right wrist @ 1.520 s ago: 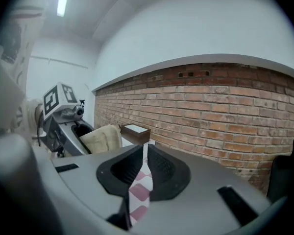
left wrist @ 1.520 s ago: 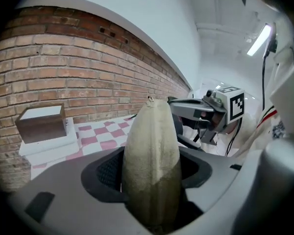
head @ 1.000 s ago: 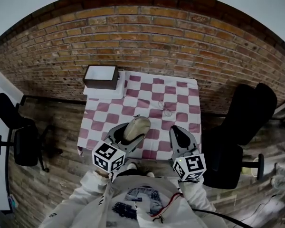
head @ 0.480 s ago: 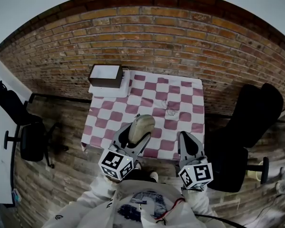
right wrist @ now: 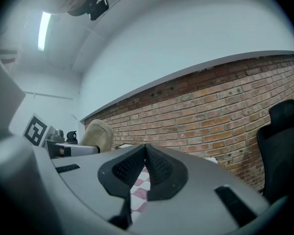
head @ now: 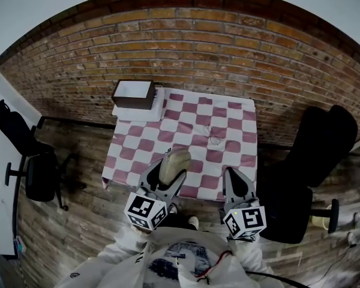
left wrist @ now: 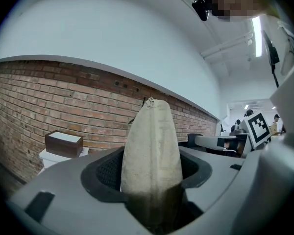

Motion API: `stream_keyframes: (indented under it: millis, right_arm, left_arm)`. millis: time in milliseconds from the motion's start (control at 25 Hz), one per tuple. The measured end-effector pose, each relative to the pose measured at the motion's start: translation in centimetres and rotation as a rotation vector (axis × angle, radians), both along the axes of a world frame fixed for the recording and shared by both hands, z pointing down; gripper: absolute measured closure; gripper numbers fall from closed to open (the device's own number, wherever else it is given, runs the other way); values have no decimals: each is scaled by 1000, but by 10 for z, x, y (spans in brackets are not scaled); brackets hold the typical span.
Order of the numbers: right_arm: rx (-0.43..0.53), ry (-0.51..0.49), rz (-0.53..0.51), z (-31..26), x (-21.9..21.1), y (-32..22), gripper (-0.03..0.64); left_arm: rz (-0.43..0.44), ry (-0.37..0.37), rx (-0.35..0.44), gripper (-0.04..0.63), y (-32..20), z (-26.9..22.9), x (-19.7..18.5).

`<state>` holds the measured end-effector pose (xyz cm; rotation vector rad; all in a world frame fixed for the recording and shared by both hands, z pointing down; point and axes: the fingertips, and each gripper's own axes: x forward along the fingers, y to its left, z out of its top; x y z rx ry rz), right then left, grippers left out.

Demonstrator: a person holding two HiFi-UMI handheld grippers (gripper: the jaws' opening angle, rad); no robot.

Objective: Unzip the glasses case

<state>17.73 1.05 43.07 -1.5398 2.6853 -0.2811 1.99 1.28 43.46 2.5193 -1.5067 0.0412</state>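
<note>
The brick wall (head: 186, 47) closes off the space beyond both tools. The checked tabletop (head: 228, 116) lies ahead of and below them, its near edge about under their tips. A black chair (head: 324, 143) crowds the outer side of the right hand-held gripper (head: 236, 174), and a box (head: 134, 93) sits far ahead of the left hand-held gripper (head: 165, 174). The left one clamps the glasses case (left wrist: 152, 151) upright; the right one, beside it, is closed on nothing. The case looks fully zipped, so the unzipping seems all to do. The zip pull (left wrist: 148, 102) sits at the case's far tip, with free air around it.
</note>
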Motion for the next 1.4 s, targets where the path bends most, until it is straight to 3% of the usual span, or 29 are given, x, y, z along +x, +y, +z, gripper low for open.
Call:
stream_keyframes:
  millis: [1400]
  right_arm:
    - [-48, 16, 12, 14, -1, -11, 603]
  left_arm:
    - [14, -24, 2, 304, -12, 3, 4]
